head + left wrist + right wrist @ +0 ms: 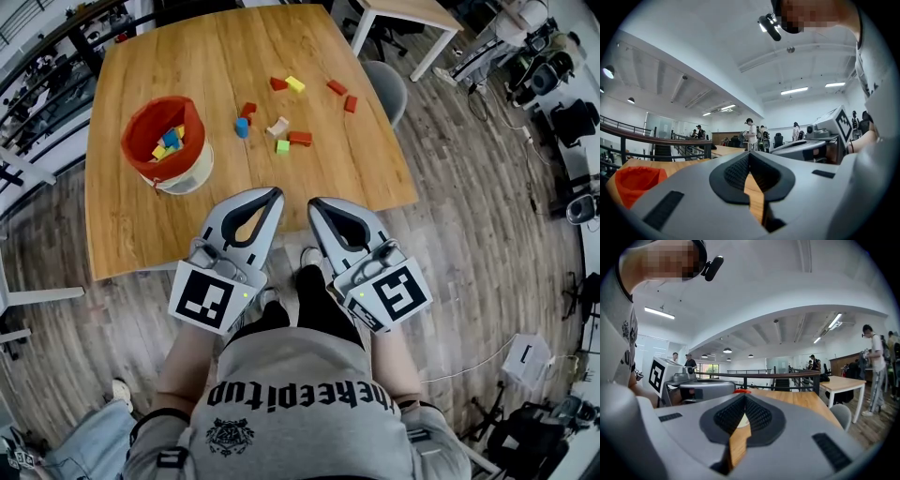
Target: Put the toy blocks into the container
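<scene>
We hold the left gripper (273, 195) and right gripper (316, 203) side by side at the wooden table's (187, 220) near edge, both jaws pressed together on nothing, while loose toy blocks (300, 138) lie mid-table, right of the red container (132, 145) holding a few blocks.
</scene>
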`<state>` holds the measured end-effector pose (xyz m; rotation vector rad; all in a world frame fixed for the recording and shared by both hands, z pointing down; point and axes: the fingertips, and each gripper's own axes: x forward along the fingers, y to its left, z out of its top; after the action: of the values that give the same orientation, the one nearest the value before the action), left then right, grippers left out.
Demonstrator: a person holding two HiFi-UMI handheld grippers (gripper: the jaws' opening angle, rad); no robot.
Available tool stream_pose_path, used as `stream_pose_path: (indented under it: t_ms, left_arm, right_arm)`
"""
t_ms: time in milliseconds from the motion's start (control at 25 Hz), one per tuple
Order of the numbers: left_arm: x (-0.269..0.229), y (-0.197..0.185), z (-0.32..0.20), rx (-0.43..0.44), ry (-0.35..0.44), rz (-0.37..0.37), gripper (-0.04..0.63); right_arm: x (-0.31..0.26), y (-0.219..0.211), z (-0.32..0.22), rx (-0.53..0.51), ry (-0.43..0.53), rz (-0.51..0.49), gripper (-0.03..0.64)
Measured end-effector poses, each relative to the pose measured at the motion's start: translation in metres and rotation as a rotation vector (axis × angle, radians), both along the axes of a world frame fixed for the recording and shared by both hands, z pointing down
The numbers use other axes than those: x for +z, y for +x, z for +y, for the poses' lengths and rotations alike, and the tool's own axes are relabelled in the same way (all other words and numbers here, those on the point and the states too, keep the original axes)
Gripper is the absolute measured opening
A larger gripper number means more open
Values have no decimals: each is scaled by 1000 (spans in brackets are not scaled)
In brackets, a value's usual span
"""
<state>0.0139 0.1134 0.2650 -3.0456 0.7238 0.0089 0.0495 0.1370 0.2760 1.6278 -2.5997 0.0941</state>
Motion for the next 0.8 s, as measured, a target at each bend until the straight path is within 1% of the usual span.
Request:
stream_pose_path:
  t_ms: [200, 320, 440, 800]
  left_arm:
    - [6, 11, -16, -20, -14, -6, 12]
    - [4, 21, -27, -38, -20, 5, 12]
    - [4, 32, -43, -64, -30, 13, 12]
    - [12, 55, -83, -158, -47, -11, 12]
  right_arm:
    - [2, 14, -23, -27, 1, -4, 11]
    - [0, 24, -37, -54, 1, -5, 11]
    - [1, 35, -54, -84, -7, -4, 12]
    - [13, 56, -104, -207, -39, 29, 14]
